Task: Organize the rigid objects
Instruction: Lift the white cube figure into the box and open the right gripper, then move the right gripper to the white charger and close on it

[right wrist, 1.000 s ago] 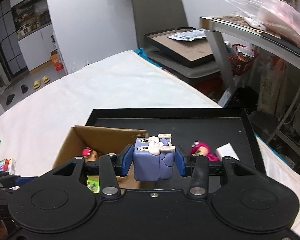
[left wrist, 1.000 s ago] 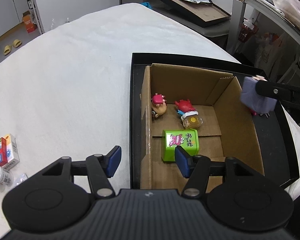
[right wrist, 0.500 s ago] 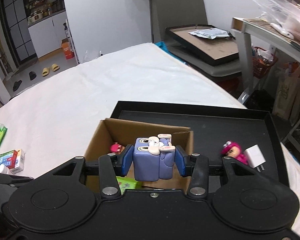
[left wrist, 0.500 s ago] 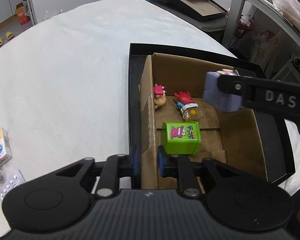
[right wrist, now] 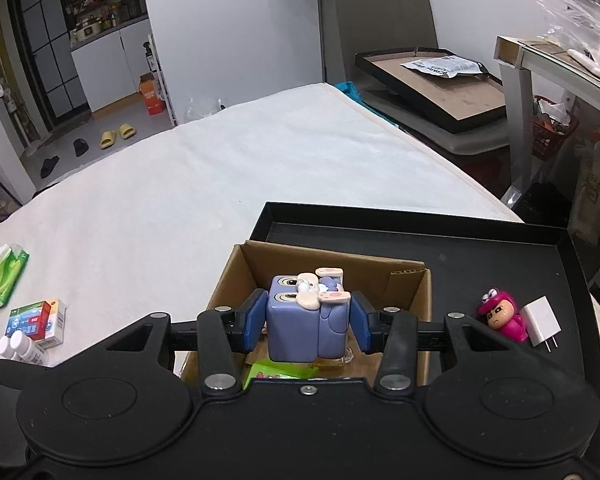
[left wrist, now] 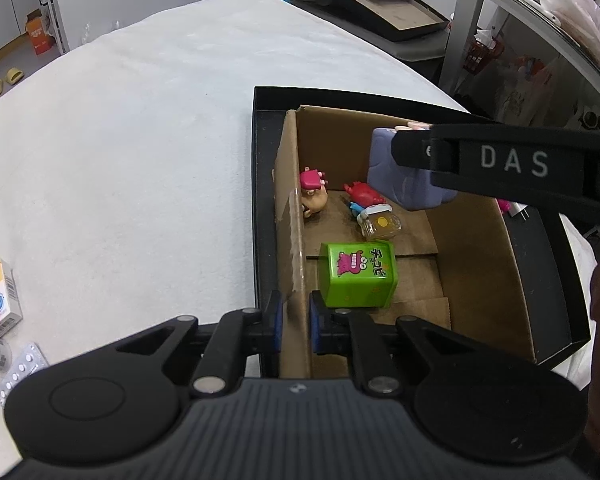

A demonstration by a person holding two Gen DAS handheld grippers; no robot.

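Cardboard box (left wrist: 476, 248) sits open-topped inside a black tray (left wrist: 260, 184) on a bed (left wrist: 140, 140) covered in white. Left claw (left wrist: 294, 320) is closed on the box's near left wall, its blue pads pressing the cardboard from both sides. Right claw (right wrist: 309, 322) grips a purple cube toy (right wrist: 300, 320) with cream ears and feet, pads tight against its two sides; in the left view the toy (left wrist: 396, 184) hangs above the box interior, clear of the floor. On the box floor lie a green tin (left wrist: 358, 274) near the front, a red figure with a small jar (left wrist: 376, 216) behind it, and a pink-capped figure (left wrist: 313, 194) close to the left wall. Outside the box, on the tray's right part, a pink hooded figure (right wrist: 502, 318) lies touching a white charger (right wrist: 542, 320). Well to the left on the bed are a medicine box (right wrist: 40, 320), two white bottles (right wrist: 20, 346) just beside it, a blister pack (left wrist: 20, 372) and a green packet (right wrist: 2, 276). Beyond the bed, a second dark tray (right wrist: 440, 92) rests tilted on a grey chair, and slippers (right wrist: 118, 136) lie on the floor.
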